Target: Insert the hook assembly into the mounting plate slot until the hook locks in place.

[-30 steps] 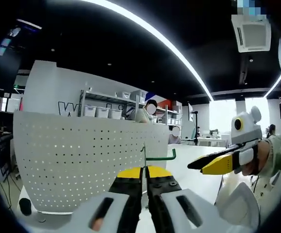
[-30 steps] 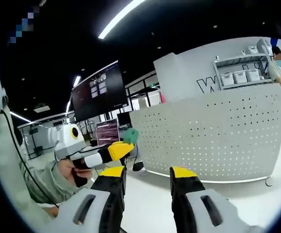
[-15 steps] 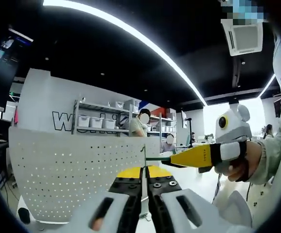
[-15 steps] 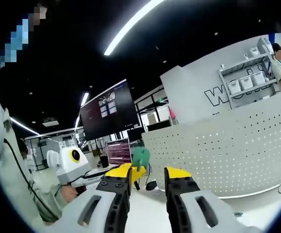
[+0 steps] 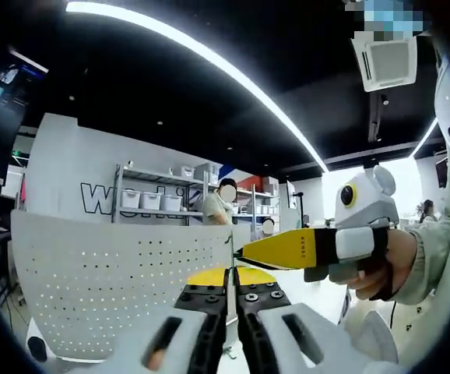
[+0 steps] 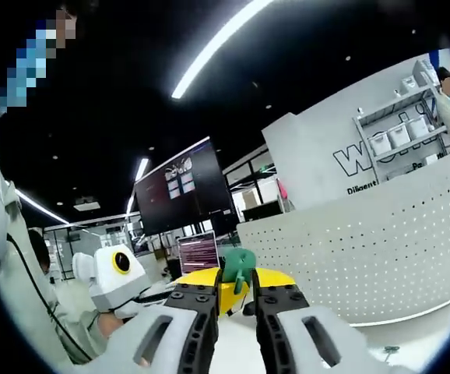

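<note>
Left gripper [image 5: 231, 274] is clamped on the hook's [image 5: 230, 251] thin green stem, held up in front of the white pegboard [image 5: 100, 288]. Right gripper [image 6: 235, 282] comes in from the right – jaws nearly together around the hook's green end [image 6: 238, 266]; can't tell if they touch it.

Dim interior under a dark ceiling, lit from above the fingers [image 5: 209, 300] by a long ceiling light strip [image 5: 209, 58] that glares white and by a bright window [image 5: 322, 199] beyond them, with strong fisheye bending at the edges and soft focus on the near jaws
</note>
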Demonstrator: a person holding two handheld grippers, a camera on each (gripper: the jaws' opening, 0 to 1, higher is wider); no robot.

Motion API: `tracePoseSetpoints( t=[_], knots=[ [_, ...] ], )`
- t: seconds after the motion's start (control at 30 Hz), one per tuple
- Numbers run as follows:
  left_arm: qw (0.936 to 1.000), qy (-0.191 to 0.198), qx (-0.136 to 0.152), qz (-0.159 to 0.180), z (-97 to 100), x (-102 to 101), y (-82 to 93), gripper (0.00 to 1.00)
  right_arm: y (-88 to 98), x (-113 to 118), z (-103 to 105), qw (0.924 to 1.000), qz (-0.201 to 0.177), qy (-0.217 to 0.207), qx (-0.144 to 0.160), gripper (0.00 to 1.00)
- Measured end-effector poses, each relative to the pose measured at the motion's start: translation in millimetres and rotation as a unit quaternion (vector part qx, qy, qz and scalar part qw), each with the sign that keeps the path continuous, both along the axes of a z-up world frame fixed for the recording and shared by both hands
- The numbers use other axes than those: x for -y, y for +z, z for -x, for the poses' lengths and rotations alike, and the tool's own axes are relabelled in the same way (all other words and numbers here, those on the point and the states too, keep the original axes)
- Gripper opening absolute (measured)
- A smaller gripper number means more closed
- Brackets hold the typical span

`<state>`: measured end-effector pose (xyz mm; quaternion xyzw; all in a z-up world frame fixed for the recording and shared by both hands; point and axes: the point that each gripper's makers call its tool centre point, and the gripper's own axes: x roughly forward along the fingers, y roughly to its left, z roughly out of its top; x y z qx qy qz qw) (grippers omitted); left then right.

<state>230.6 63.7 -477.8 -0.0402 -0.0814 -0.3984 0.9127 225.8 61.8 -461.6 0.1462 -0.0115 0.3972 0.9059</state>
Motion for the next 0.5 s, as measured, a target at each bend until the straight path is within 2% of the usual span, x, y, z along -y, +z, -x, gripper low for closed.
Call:
tracePoseSetpoints(
  t=[0.13, 0.33, 0.5],
  knots=[
    [1.0, 0.003, 0.004, 0.0, 0.5, -0.7, 3.0, 0.02, -0.9, 0.3, -0.4, 1.0, 0.008, -0.005, 0.003, 0.1],
    [0.9999, 0.006, 0.012, -0.01, 2.2, 0.6, 3.4, 0.02, -0.6, 0.0, 1.3, 0.9992, 0.027, -0.015, 0.023, 0.03],
    [0.9998, 0.007, 0.011, -0.015, 2.8, 1.5, 2.0, 0.02, -3.6, -0.1, 3.0, 0.9991, 0.031, -0.015, 0.024, 0.02]
  ],
)
